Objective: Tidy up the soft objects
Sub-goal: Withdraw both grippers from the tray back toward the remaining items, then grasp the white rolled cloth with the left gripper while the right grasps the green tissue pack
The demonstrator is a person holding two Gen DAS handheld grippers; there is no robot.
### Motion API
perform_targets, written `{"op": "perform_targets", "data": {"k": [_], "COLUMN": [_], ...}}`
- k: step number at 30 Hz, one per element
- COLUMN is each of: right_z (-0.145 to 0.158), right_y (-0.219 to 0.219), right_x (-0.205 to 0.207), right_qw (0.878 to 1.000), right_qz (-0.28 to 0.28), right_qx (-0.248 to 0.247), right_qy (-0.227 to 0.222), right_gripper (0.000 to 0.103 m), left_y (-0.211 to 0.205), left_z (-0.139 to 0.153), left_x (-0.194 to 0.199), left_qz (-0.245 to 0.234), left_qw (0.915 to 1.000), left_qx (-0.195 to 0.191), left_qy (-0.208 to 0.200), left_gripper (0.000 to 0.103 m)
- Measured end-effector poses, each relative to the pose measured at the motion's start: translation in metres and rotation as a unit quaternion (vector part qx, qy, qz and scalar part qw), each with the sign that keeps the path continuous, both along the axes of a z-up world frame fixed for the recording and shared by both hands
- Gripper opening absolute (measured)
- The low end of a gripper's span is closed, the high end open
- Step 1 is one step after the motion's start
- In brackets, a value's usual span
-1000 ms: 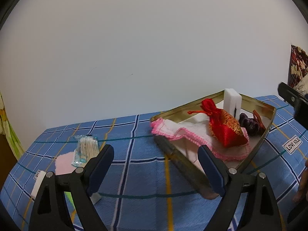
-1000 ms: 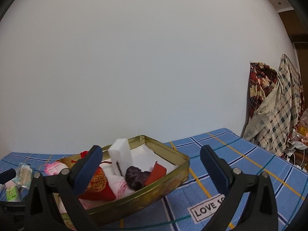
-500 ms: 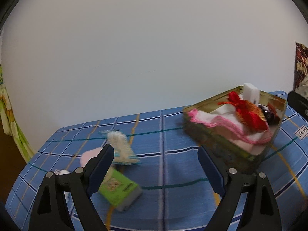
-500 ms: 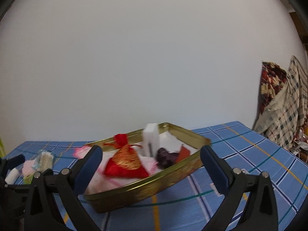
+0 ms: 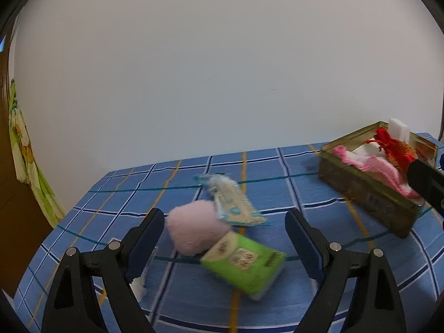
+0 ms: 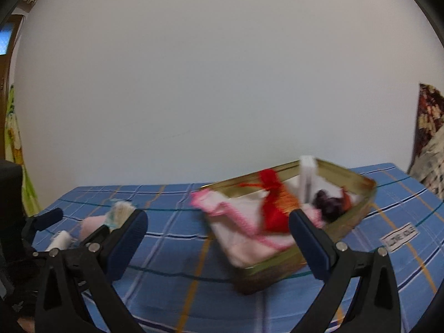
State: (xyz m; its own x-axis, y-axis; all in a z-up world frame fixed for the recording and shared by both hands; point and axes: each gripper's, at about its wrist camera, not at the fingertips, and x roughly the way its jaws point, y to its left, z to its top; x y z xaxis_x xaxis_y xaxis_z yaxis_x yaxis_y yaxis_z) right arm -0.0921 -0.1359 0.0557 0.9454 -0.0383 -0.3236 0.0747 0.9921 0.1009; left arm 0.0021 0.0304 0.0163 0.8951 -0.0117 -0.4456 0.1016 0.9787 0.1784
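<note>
your left gripper (image 5: 223,238) hangs with jaws wide and empty above the pink puff (image 5: 194,229) on the surface, likely the next thing for the tin (image 6: 294,260); your right gripper (image 6: 217,240) is spread and empty too

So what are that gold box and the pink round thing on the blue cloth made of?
The gold box looks like thin metal: a tin, judging by its shiny brassy walls and the rolled rim that catches the light. The pink round thing seems to be a soft fuzzy fabric or plush, perhaps a puff; its surface is matte and its edge looks blurry and fibrous, though motion blur leaves that open.
</note>
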Motion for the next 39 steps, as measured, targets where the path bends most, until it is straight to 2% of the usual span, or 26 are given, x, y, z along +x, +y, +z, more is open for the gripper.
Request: {"op": "perform_targets", "data": {"k": [8,11,15,19,25,30,36,39], "right_z": [-0.006,-0.009,-0.016,-0.027,-0.046,-0.058,-0.071,-0.07], "right_y": [0.033,0.04,0.052,0.071,0.105,0.129,0.143,0.138], "right_x": [0.018,0.025,0.04,0.058,0.085,0.105,0.118,0.115], "right_qw": [0.999,0.998,0.993,0.984,0.964,0.949,0.934,0.934], "right_qz": [0.042,0.059,0.087,0.129,0.188,0.213,0.219,0.222], "right_qx": [-0.009,-0.004,0.01,0.009,-0.013,-0.035,-0.066,-0.06], "right_qy": [0.021,0.038,0.073,0.121,0.188,0.229,0.275,0.273], "right_gripper": [0.103,0.103,0.103,0.102,0.096,0.092,0.072,0.062], "left_y": [0.048,0.071,0.102,0.127,0.149,0.155,0.14,0.133], "left_z": [-0.003,-0.005,-0.009,-0.012,-0.015,-0.019,-0.031,-0.04], "left_x": [0.015,0.025,0.039,0.048,0.054,0.057,0.06,0.062], "left_qz": [0.023,0.054,0.083,0.103,0.118,0.092,0.06,0.051], "left_qw": [0.9996,0.9981,0.9942,0.9906,0.986,0.9796,0.9756,0.9721], "left_qx": [-0.002,-0.002,-0.032,-0.051,-0.074,-0.12,-0.112,-0.102], "left_qy": [0.018,0.031,0.061,0.074,0.091,0.132,0.179,0.205], "left_gripper": [0.091,0.091,0.091,0.091,0.091,0.091,0.091,0.091]}}
